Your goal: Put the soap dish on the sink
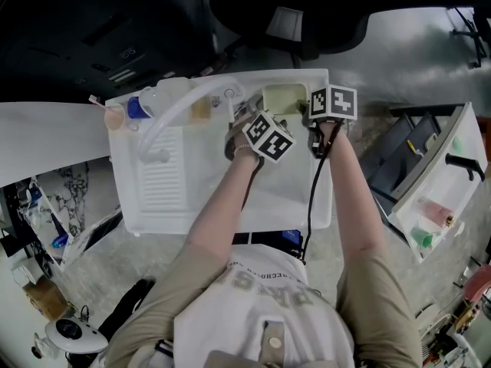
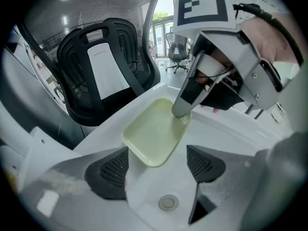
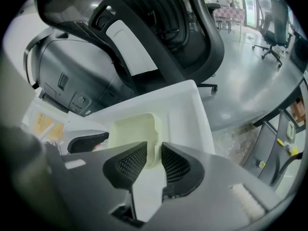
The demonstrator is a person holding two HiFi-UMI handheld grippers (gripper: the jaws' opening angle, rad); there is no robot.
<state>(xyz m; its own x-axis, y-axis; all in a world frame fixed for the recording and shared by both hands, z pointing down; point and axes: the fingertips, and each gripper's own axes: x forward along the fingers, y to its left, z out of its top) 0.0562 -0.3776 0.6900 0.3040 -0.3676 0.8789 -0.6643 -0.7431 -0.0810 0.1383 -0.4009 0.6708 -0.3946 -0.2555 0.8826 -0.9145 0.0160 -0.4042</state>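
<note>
The pale yellow soap dish [image 2: 154, 131] lies on the back right ledge of the white sink [image 1: 318, 198], also seen in the head view [image 1: 282, 98]. My right gripper [image 3: 155, 160] points steeply down and is shut on the dish's right rim, with the thin wall between its pads. One of its fingers [image 2: 185, 105] shows at that rim in the left gripper view. My left gripper [image 2: 158, 167] hovers open just before the dish. The dish's near corner reaches between the left pads without touching them. The basin drain [image 2: 168, 202] lies below.
A curved faucet [image 1: 173, 113] and a ribbed drainboard [image 1: 161, 179] take up the sink's left half. A blue-capped bottle [image 1: 136, 107] and a pink cup [image 1: 114, 117] stand at the back left corner. A black office chair [image 2: 108, 66] is behind the sink, and shelves [image 1: 430, 198] stand at the right.
</note>
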